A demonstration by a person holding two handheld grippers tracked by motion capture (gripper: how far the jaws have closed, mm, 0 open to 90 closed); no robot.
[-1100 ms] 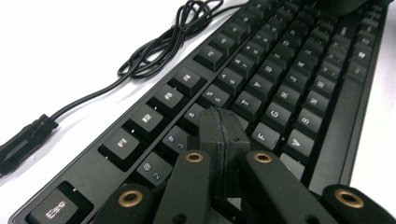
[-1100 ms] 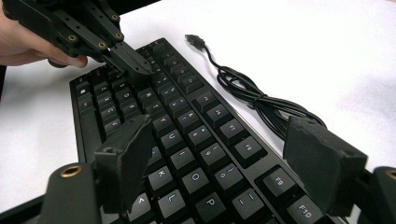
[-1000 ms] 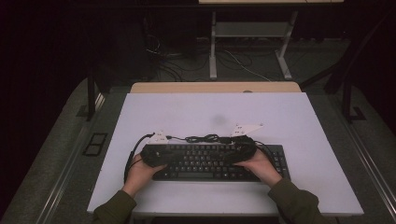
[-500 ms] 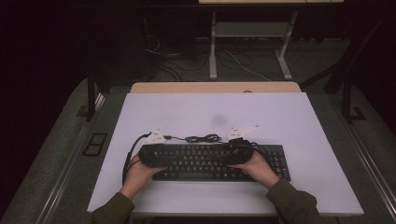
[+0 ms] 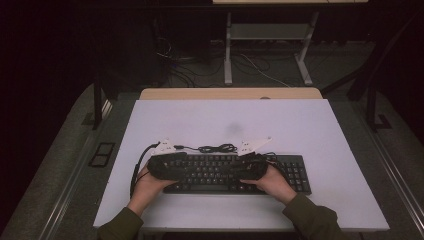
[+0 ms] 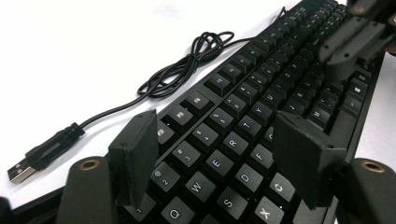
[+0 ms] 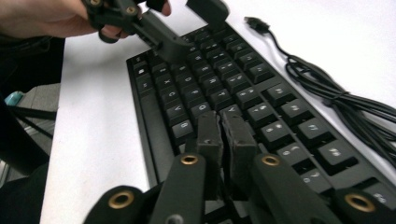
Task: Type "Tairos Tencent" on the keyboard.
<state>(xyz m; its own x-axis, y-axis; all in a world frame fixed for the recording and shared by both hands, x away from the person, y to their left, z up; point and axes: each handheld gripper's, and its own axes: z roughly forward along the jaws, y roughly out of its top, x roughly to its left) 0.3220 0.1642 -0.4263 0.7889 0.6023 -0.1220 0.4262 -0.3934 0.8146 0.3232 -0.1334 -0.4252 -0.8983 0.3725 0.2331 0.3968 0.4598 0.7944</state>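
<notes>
the keyboard (image 5: 235,172) looks rigid and light; best gripped by its edges. left claw (image 6: 219,163) gapes empty, right claw (image 7: 225,140) pinched closed, empty.

The keyboard (image 6: 261,107) looks matt black plastic, its keycaps smooth. Beside it, the cable (image 6: 182,70) is glossy black rubbery sheath with a metal plug, on a smooth matt white table (image 5: 300,125).

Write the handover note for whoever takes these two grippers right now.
Left gripper: open, fingers over the Q-W-E-R keys of the keyboard, gripping nothing.
Right gripper: shut, fingers pressed together above the keys further along, holding nothing.
Keyboard lies flat near the front of the white table. Its cable is bundled behind it, USB plug loose on the table, unplugged.
Done: nothing visible. Left: keyboard and cable both ungrasped.
</notes>
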